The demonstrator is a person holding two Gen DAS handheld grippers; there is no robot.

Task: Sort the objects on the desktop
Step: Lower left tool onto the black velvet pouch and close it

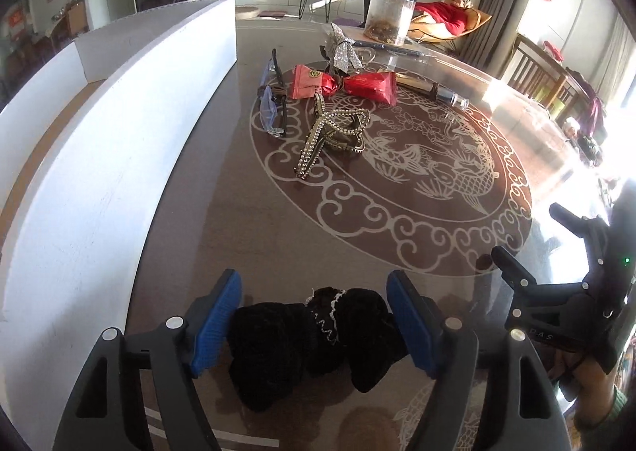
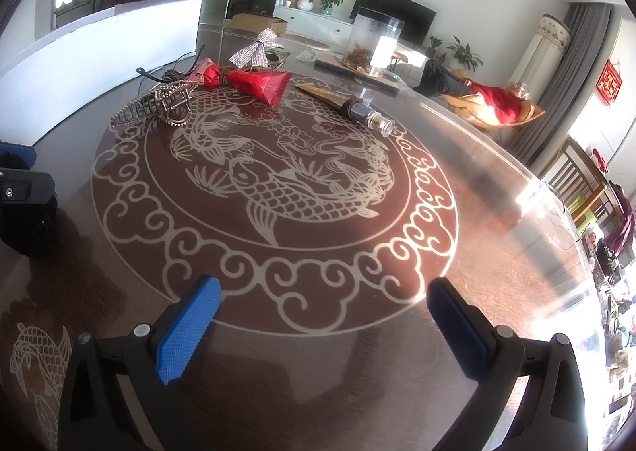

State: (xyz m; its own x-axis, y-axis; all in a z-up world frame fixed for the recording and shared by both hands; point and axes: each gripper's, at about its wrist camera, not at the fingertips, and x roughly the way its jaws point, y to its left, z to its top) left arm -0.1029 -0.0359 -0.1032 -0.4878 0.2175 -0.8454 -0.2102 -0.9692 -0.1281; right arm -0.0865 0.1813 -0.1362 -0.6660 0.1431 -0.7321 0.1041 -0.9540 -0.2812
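Note:
My left gripper (image 1: 314,315) is open, its blue pads on either side of a black velvet bow (image 1: 306,343) that lies on the table; whether the pads touch it I cannot tell. Farther off lie a rhinestone hair claw (image 1: 330,137), blue glasses (image 1: 272,101), a red wrapped packet (image 1: 346,87), a silver bow (image 1: 344,53) and a small bottle with a gold pouch (image 1: 433,89). My right gripper (image 2: 324,317) is open and empty above the table pattern; it also shows in the left wrist view (image 1: 556,248). The claw (image 2: 155,105), packet (image 2: 254,83) and bottle (image 2: 361,113) lie ahead of it.
A white box (image 1: 131,101) with low walls stands along the left side of the table. A clear jar (image 1: 391,13) stands at the far edge on a flat tray. Chairs stand beyond the table's right edge (image 1: 536,73).

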